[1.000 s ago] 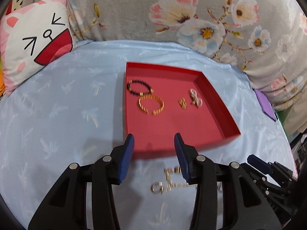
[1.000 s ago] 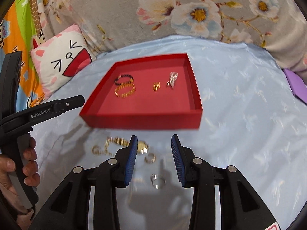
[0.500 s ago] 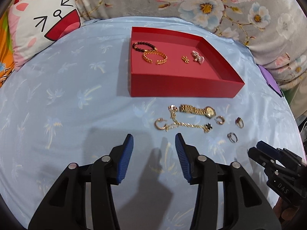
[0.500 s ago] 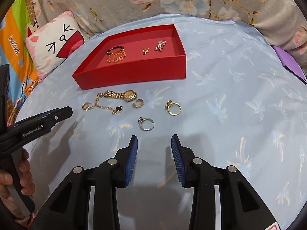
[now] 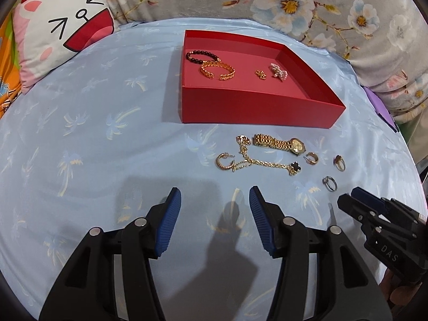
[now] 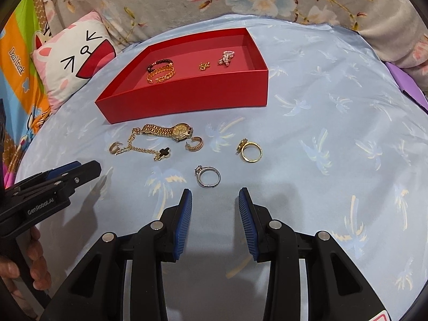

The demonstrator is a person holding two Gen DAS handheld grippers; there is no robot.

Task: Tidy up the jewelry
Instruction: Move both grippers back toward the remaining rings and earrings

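Jewelry: 4 pieces in red tray (image 5: 256, 107), 6 outside.

Matt red tray (image 5: 256, 107), shiny gold-metal watch (image 5: 281, 143), smooth satiny bedsheet (image 5: 107, 133)

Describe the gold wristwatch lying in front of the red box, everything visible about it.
The gold-coloured metal wristwatch has a link bracelet and a round pale-gold dial. It lies flat on the light blue palm-print cloth, just in front of the red cardboard box's near wall, outside it. Its band end meets the gold chain with a black clover charm; a gold hoop earring lies against its dial end. Neither claw touches it.
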